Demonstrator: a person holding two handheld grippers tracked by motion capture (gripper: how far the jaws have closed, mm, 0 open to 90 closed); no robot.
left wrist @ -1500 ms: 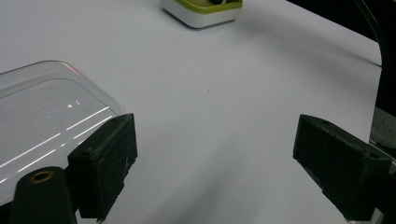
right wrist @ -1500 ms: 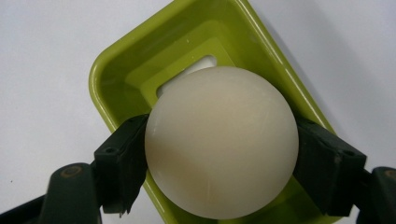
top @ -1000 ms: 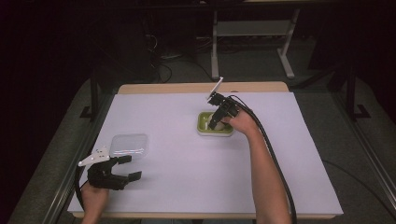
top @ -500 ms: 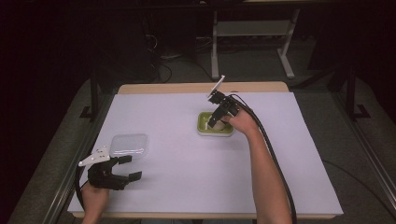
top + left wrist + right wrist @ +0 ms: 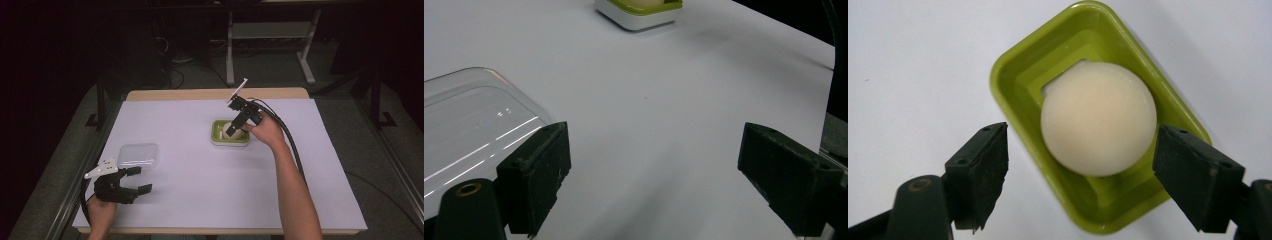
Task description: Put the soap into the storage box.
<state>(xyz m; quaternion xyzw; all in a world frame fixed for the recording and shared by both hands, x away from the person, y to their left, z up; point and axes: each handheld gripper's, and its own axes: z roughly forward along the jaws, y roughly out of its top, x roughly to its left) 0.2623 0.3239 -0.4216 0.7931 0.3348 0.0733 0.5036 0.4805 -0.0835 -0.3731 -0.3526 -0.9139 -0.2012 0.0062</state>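
1. Hanging over the green dish, the right gripper points down at it, held in the person's right hand.
2. Its jaws are wide open and hold nothing.
3. In the right gripper view, a pale round ball sits inside the dish, and the ball lies between the two jaws but does not touch them.
4. The dish is green inside and white on the outside, and it stands on the white desk toward the far side, a little right of the middle.
5. The left gripper is down at the near left corner of the desk, held in the person's left hand.
6. Its jaws are wide open too, with nothing between them but bare white desk.
7. A clear plastic lid lies flat on the desk just beyond the left gripper.
8. In the left gripper view, the lid is right beside the left-hand jaw, and I cannot tell if they touch.
9. The lid and the dish are well apart.
10. A black cable runs from the right gripper along the person's arm.
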